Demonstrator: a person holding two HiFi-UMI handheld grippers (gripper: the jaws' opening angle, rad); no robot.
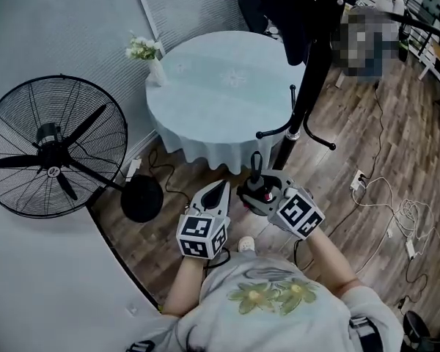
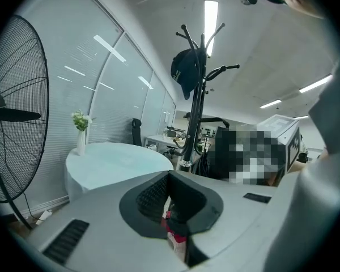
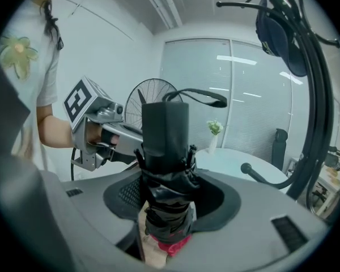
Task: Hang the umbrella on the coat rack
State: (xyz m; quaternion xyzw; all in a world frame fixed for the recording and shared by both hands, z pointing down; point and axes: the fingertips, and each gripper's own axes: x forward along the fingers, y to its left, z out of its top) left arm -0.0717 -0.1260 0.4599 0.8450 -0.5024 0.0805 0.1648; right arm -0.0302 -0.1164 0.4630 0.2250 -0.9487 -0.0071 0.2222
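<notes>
A folded black umbrella (image 1: 257, 183) with a strap loop at its top stands upright between the pads of my right gripper (image 1: 262, 193), which is shut on it. In the right gripper view the umbrella (image 3: 165, 152) fills the middle, and the right gripper (image 3: 167, 192) clamps its lower part. My left gripper (image 1: 223, 189) is just left of the umbrella with its jaws together and nothing between them; its tips (image 2: 169, 177) meet. The black coat rack (image 1: 312, 79) rises just beyond the grippers, a low hook (image 1: 261, 134) pointing towards me. A dark cap (image 2: 187, 69) hangs near the rack's top.
A round table with a pale cloth (image 1: 220, 86) stands behind the rack, a vase of flowers (image 1: 150, 57) at its left edge. A large standing fan (image 1: 51, 149) is at the left by the wall. Cables and a power strip (image 1: 396, 211) lie on the wooden floor at right.
</notes>
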